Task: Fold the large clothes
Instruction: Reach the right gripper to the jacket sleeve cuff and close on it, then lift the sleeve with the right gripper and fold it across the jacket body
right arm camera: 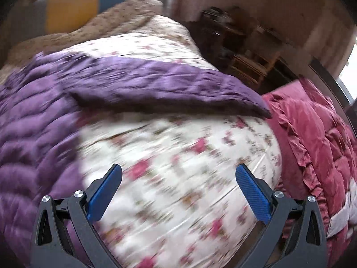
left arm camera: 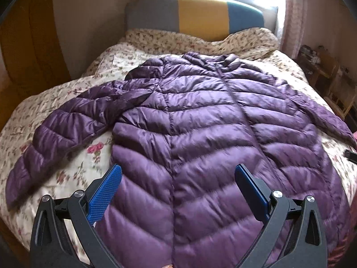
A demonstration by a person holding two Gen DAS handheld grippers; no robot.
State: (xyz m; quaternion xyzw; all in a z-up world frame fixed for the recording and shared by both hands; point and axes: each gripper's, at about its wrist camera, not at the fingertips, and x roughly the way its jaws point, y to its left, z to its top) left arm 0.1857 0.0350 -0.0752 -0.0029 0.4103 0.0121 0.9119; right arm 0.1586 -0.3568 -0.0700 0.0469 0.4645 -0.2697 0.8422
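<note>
A purple quilted puffer jacket (left arm camera: 200, 120) lies spread flat, front up, on a floral bed cover (left arm camera: 73, 172), collar toward the headboard, both sleeves out to the sides. My left gripper (left arm camera: 178, 173) is open and empty above the jacket's lower hem. In the blurred right wrist view the jacket's body (right arm camera: 33, 134) is at the left and its right sleeve (right arm camera: 169, 89) stretches across toward the bed's edge. My right gripper (right arm camera: 178, 173) is open and empty above the bare floral cover (right arm camera: 178, 167), below that sleeve.
A grey, yellow and blue headboard (left arm camera: 200, 15) stands at the far end under a window. A red ruffled quilt (right arm camera: 316, 138) lies at the bed's right side. Wooden furniture (right arm camera: 245, 51) stands beyond the right edge. A small dark object (left arm camera: 351, 155) lies on the cover at the right.
</note>
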